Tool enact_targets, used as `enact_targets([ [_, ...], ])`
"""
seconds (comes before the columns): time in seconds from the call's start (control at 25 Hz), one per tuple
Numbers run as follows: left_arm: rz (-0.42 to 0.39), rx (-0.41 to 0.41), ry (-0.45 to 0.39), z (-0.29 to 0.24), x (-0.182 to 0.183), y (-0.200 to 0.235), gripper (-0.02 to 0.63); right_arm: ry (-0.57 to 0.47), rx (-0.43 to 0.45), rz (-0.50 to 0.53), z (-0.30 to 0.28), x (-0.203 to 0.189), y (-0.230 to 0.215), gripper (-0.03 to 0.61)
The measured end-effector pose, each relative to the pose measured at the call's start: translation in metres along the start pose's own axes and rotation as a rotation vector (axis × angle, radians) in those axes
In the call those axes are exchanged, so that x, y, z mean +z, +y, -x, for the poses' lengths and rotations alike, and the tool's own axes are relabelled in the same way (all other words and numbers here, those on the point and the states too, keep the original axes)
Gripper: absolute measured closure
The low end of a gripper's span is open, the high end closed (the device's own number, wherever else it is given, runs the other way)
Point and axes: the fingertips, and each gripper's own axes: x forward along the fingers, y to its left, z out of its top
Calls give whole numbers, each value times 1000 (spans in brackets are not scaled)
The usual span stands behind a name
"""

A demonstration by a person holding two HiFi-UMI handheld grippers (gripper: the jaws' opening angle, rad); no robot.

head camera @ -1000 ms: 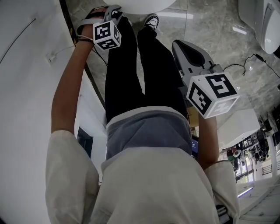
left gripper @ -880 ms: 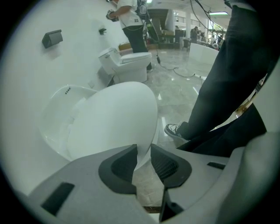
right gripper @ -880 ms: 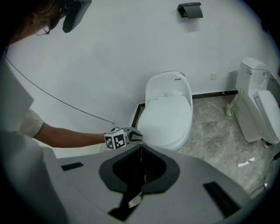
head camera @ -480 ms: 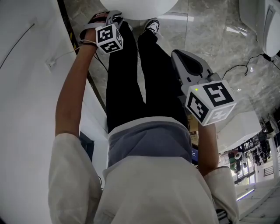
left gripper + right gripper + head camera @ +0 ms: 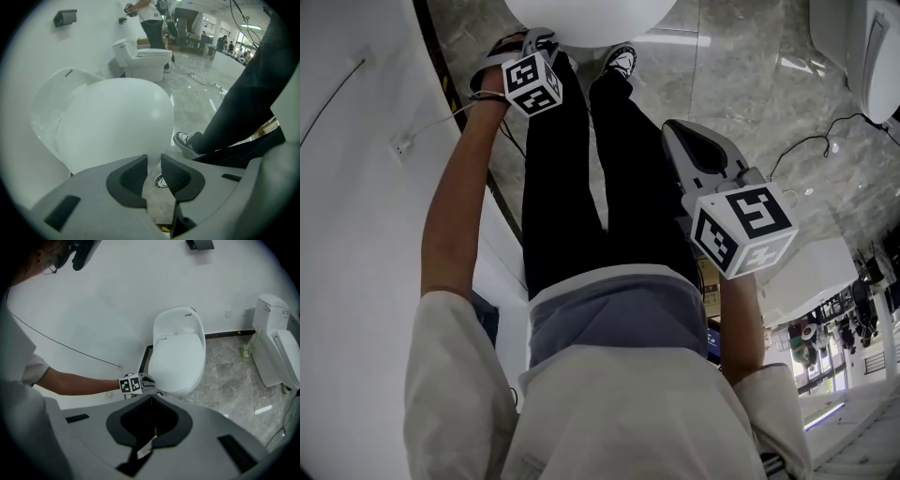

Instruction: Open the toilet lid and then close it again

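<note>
The white toilet lid point(image 5: 180, 362) lies low over the wall-hung bowl, filling the left gripper view point(image 5: 117, 122) and showing at the top of the head view point(image 5: 591, 19). My left gripper point(image 5: 153, 164) points steeply down at the lid's front edge, and its jaws are closed on that thin rim. The head view shows this gripper point(image 5: 546, 37) at the rim, and the right gripper view shows it point(image 5: 140, 382) by the lid's near corner. My right gripper point(image 5: 150, 397) hangs back beside the person's leg point(image 5: 675, 127), shut and holding nothing.
A second, floor-standing toilet point(image 5: 276, 352) stands to the right. A white wall runs along the left. A black cable point(image 5: 811, 141) lies on the grey marble floor. The person's legs and shoes point(image 5: 623, 56) stand just in front of the bowl.
The left gripper has sunk with the lid's front edge in its jaws. The right gripper has dropped a little and drifted slightly left in the head view.
</note>
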Motion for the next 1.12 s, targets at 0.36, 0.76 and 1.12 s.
enact_targets([
  [0.36, 61, 27, 0, -16, -2, 3, 531, 23, 8, -10, -10, -6, -5, 569],
  [0.76, 440, -3, -43, -10, -4, 11, 596, 19, 18, -1, -9, 1, 6, 569],
  [1.12, 679, -40, -78, 17, -3, -4, 606, 1, 7, -1, 2, 12, 10, 569],
])
